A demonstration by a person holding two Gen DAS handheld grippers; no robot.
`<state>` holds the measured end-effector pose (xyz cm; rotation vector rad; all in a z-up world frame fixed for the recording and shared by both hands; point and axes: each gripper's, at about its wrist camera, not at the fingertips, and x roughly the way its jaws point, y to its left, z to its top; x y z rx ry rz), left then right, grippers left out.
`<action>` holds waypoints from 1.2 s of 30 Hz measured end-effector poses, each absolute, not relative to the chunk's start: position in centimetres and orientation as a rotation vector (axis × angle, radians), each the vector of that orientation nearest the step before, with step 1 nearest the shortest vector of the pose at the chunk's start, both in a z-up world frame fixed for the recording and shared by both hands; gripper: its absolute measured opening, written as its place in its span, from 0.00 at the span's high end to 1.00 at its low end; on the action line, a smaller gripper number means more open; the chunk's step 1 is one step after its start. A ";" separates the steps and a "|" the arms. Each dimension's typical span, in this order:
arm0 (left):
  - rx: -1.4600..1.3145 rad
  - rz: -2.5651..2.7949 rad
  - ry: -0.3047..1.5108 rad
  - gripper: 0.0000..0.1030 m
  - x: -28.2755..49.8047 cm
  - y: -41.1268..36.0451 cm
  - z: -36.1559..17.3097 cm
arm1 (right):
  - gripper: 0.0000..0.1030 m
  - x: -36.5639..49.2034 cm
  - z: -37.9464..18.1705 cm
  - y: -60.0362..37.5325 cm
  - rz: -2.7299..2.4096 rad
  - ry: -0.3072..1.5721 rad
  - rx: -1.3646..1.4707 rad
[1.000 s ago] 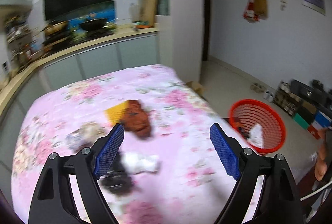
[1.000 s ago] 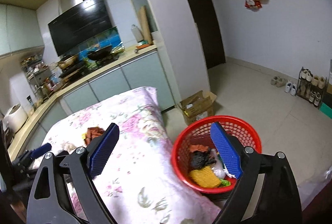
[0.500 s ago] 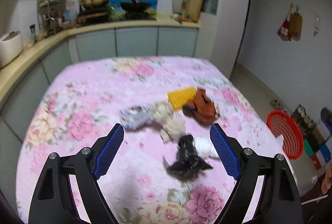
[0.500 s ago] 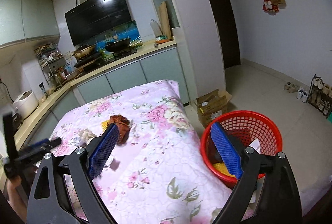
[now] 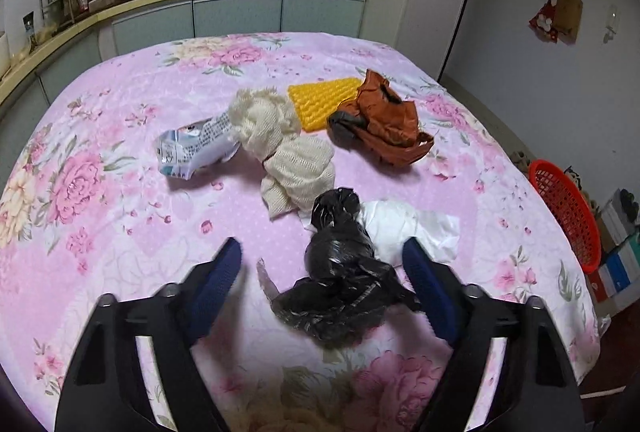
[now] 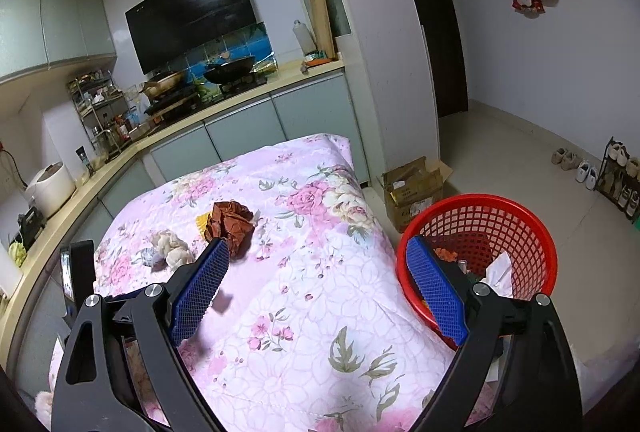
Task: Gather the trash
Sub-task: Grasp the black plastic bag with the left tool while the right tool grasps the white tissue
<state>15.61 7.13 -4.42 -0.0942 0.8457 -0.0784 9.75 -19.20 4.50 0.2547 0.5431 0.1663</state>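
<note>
Left wrist | left gripper (image 5: 320, 272) closing around black bag (image 5: 340, 284), untouched | right gripper (image 6: 316, 288) wide, empty

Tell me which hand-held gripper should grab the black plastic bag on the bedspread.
Left. The left hand-held gripper already straddles the black plastic bag, jaws closing. The right hand-held gripper hangs empty between bedspread and red basket.

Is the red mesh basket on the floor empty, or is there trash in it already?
Not empty. The red plastic mesh basket stands upright beside the table, holding a crumpled white tissue and other scraps.
</note>
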 end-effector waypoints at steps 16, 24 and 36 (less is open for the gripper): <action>-0.205 0.036 0.737 0.71 12.6 13.9 -0.5 | 0.15 11.5 2.9 -15.9 0.224 0.615 0.225; -0.220 0.116 0.661 0.71 11.6 16.4 2.2 | 0.15 13.4 2.0 -11.6 0.295 0.646 0.149; -0.206 0.128 0.626 0.71 11.1 16.7 3.4 | 0.15 17.5 -1.7 -4.1 0.435 0.770 -0.029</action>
